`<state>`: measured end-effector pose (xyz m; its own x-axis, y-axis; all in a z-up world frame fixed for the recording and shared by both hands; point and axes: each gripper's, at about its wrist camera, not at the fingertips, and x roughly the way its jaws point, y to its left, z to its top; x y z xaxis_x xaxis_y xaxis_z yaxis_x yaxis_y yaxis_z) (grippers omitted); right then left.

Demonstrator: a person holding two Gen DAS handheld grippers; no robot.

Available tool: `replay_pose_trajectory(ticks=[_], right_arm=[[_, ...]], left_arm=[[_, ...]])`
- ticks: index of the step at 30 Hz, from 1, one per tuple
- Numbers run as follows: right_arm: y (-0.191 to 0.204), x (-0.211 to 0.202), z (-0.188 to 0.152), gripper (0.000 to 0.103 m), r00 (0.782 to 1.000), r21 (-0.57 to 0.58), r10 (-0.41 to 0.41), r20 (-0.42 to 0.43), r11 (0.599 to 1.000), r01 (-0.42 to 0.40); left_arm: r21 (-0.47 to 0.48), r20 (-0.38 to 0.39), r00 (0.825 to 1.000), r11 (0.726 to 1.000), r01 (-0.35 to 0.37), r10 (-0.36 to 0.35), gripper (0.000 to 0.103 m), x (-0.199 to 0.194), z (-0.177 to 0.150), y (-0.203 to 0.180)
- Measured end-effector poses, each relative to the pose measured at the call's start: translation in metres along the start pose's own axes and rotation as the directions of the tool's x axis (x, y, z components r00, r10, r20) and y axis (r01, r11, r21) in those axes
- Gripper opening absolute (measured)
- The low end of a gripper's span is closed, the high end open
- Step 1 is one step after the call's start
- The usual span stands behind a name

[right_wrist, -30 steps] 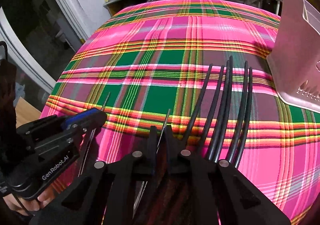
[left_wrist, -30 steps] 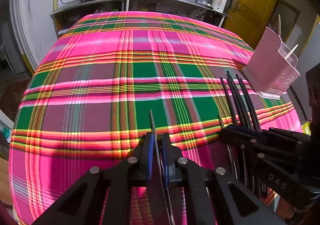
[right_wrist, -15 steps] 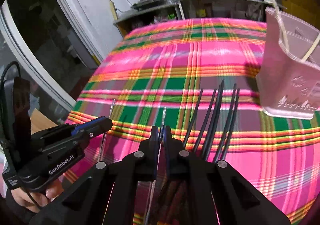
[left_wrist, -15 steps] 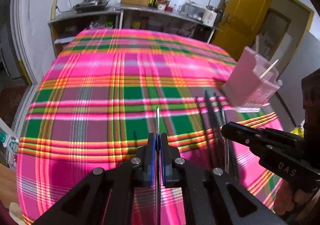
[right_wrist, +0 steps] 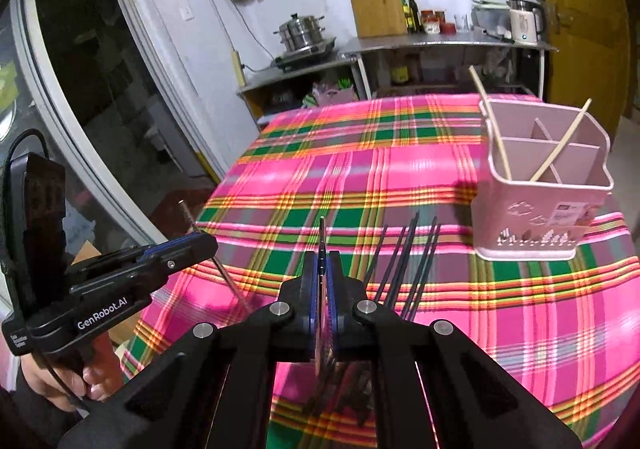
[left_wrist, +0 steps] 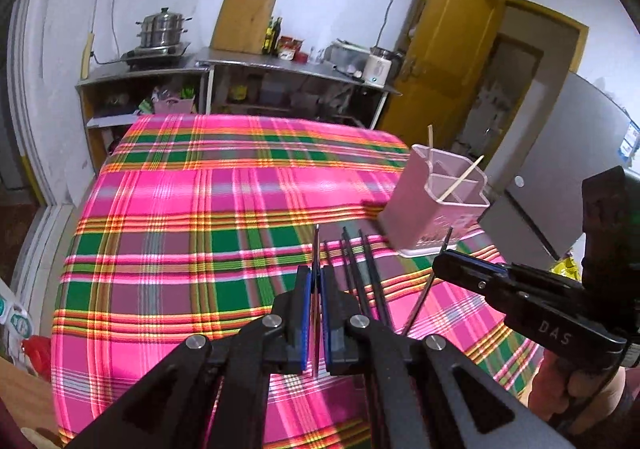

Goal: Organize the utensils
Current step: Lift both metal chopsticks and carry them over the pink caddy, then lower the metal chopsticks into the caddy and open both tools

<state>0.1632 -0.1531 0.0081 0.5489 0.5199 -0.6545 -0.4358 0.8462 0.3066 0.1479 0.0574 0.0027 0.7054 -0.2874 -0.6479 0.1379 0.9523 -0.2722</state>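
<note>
My left gripper (left_wrist: 316, 279) is shut on a thin dark chopstick (left_wrist: 317, 245) that sticks out past its pads, lifted above the plaid tablecloth (left_wrist: 192, 233). In the same way, my right gripper (right_wrist: 321, 273) is shut on a second thin chopstick (right_wrist: 322, 239). In the left wrist view the right gripper (left_wrist: 440, 263) sits at the right with its stick (left_wrist: 420, 301) slanting down. Several black chopsticks (right_wrist: 408, 265) lie side by side on the cloth between the grippers. A pink divided utensil holder (right_wrist: 540, 217) stands upright at the right, with two pale wooden chopsticks (right_wrist: 560, 145) in it.
A kitchen counter (left_wrist: 280, 65) with a steamer pot (left_wrist: 162, 29), bottles and a kettle runs behind the table. A yellow door (left_wrist: 448, 61) stands open at the back right. A person's hand (right_wrist: 68, 381) holds the left gripper's handle beyond the table's left edge.
Both grippers have risen off the cloth, each carrying one thin chopstick. The black chopsticks stay on the table and now look farther below. The views have tilted up toward the room.
</note>
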Motion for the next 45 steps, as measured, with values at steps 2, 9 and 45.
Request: replay_pose_trajectory(ticks=[2, 9, 45], right_arm=[[0.000, -0.008, 0.001, 0.004, 1.000, 0.000, -0.002, 0.016, 1.000, 0.002], [-0.005, -0.030, 0.006, 0.004, 0.998, 0.008, -0.014, 0.063, 1.000, 0.013], [-0.105, -0.113, 0.075, 0.004, 0.941, 0.115, -0.208, 0.266, 0.976, 0.183]], left_arm=[[0.004, 0.009, 1.000, 1.000, 0.011, -0.011, 0.004, -0.004, 0.003, -0.004], [0.033, 0.027, 0.999, 0.999, 0.032, -0.033, 0.004, -0.010, 0.014, -0.020], [0.177, 0.046, 0.973, 0.960, 0.216, -0.227, 0.004, 0.052, 0.135, -0.145]])
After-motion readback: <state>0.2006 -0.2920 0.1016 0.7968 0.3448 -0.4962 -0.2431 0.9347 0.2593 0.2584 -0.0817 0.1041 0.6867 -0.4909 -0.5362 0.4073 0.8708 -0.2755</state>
